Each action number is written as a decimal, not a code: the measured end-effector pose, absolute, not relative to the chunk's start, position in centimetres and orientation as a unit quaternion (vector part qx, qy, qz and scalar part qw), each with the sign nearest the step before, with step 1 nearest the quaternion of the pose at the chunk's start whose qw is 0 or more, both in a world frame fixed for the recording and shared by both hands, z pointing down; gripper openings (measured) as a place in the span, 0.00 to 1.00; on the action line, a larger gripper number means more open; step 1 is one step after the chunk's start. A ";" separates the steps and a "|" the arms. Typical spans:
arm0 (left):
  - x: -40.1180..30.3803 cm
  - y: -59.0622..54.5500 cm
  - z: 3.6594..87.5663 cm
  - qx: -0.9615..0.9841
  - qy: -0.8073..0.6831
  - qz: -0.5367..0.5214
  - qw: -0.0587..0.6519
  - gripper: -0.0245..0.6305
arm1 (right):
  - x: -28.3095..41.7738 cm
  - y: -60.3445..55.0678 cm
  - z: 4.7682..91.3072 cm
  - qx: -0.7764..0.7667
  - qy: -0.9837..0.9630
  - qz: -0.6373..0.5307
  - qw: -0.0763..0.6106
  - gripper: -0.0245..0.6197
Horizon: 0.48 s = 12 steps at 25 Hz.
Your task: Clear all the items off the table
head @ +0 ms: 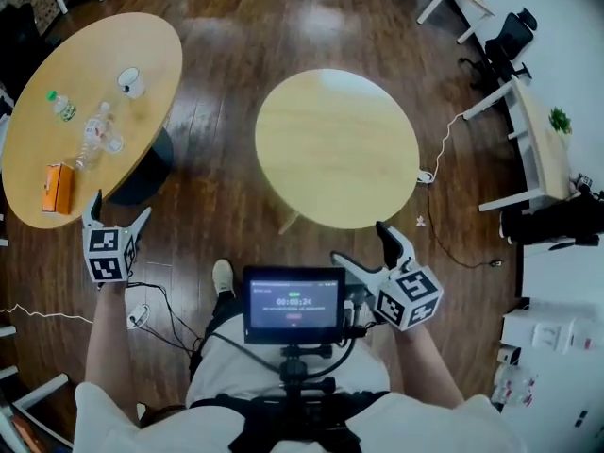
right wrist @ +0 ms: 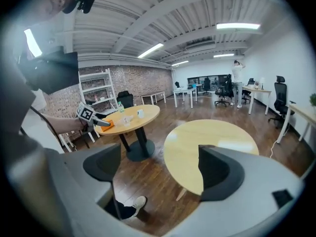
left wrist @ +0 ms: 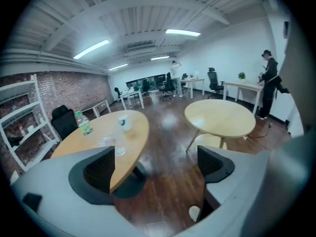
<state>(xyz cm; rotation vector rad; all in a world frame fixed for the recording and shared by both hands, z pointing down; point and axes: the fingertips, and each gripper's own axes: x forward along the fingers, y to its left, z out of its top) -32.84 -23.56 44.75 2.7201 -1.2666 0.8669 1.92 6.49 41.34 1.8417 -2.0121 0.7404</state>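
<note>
Head view showed the round desk (head: 142,36) on the left carrying four things: a white cup (head: 130,82), a green-capped bottle (head: 62,107), a clear bottle (head: 99,132) and an orange box (head: 58,188). Judging by that, nothing had been cleared. The left tool (head: 119,210) hung just off the desk's near edge, close to the box. The right tool (head: 363,245) was beside the second desk (head: 337,147), which bore nothing.

Left gripper view showed the left tool's jaws spread, with only desk edge and floor seen between them and the cup and bottles well ahead.

Right gripper view showed the right tool spread and holding nothing. It looked across the second desk, with the loaded desk farther off.

All four picks seemingly remained.
</note>
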 end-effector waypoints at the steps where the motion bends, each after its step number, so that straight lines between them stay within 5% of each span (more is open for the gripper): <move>1: -29.9 -21.4 44.4 0.882 -0.385 0.271 0.011 0.84 | 3.2 7.8 41.5 0.650 -0.699 0.255 0.156 0.81; 7: -14.8 -6.9 44.3 0.927 -0.285 0.220 0.109 0.83 | 11.1 16.2 41.7 0.683 -0.676 0.243 0.134 0.78; 12: -7.1 1.5 43.3 0.939 -0.249 0.207 0.114 0.83 | 15.0 21.3 41.7 0.695 -0.669 0.239 0.113 0.78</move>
